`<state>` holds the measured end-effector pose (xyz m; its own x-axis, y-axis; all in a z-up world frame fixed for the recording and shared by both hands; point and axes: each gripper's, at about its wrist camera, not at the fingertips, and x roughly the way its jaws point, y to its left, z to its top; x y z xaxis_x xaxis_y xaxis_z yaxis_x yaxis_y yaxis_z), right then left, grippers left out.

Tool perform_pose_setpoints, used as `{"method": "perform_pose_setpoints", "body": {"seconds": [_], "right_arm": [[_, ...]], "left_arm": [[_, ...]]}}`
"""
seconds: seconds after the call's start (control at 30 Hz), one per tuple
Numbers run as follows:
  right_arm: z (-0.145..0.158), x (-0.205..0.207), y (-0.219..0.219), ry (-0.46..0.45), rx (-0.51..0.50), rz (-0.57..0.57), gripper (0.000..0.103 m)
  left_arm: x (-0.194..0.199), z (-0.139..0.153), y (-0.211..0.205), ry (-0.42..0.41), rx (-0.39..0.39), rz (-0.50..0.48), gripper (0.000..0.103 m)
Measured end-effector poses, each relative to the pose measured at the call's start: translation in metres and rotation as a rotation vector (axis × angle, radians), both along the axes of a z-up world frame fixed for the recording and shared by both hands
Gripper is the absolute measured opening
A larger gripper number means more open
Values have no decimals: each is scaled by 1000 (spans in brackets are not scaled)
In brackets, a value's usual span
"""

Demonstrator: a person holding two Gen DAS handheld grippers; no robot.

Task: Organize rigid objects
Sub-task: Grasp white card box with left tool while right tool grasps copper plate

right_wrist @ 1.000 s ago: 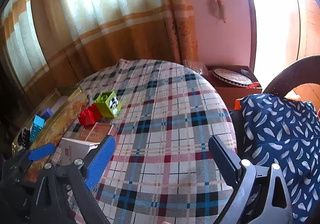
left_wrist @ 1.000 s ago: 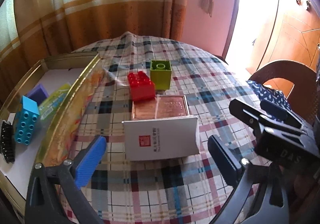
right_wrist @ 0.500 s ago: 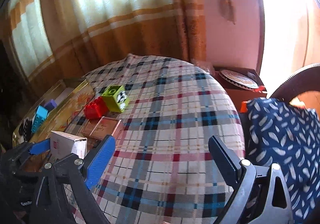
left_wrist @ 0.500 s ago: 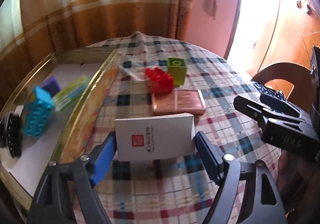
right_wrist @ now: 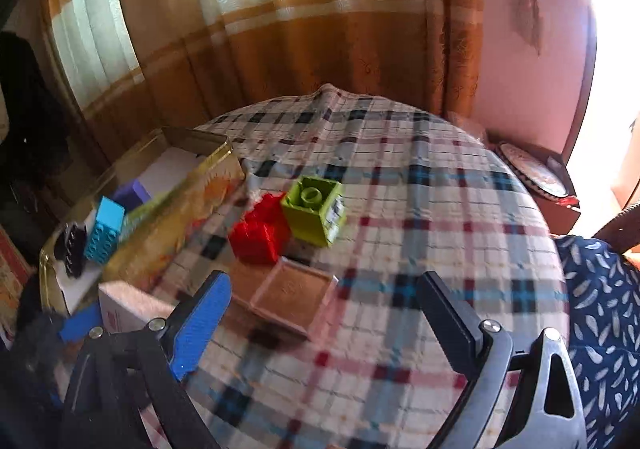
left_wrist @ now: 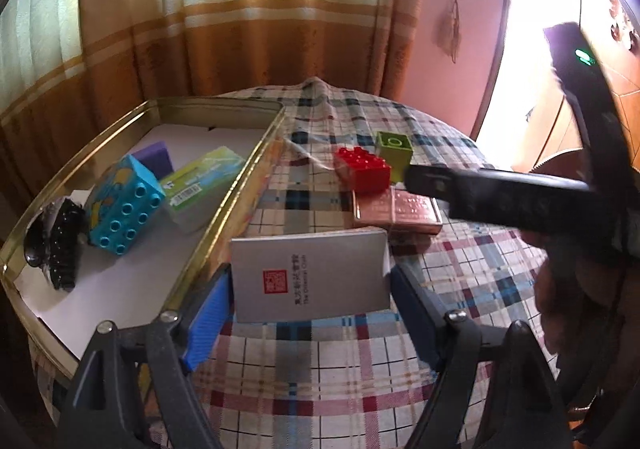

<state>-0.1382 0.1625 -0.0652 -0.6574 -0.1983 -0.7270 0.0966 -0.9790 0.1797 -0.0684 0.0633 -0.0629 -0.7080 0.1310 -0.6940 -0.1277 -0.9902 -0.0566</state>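
the left gripper [left_wrist: 310, 291] is clamped on the white box [left_wrist: 310, 275]; at three o'clock the right gripper [right_wrist: 324, 313] stands apart, empty.

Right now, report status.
Left gripper shut on white box, beside gold tray. Right gripper open, empty, over copper tin. Red brick, green brick remain out.

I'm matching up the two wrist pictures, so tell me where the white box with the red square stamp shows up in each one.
Left wrist: white box low centre, between the left gripper's pads.
Right wrist: only its corner at lower left, behind the blue pad.
Shared landmark: red brick beside the green block.
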Motion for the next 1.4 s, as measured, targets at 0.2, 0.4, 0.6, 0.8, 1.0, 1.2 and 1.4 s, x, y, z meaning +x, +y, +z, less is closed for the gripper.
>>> {"method": "perform_pose_setpoints", "body": {"seconds": [0.2,0.4,0.6,0.8,1.0,1.2,1.4], "right_arm": [[-17,-26,-18,-116,-16,-10,95],[-28,-36,-26,-156,27,-17,95],[-26,-33,-20,-138,27,-11,87],[-24,-27,-11,-129,9,5,79],[-27,-33,-27,-129,99,36,84],[-28,-21,-23,-111,120,41,83],[-28,2,-10,-97,113,46,83]], "left_arm": [[4,2,-7,17,19,34,79],[9,5,-6,41,7,44,79],[9,6,-8,44,15,43,79],[9,6,-8,44,13,45,79],[8,5,-8,43,15,46,79],[9,6,-9,44,28,42,79],[9,6,-10,44,29,43,79]]}}
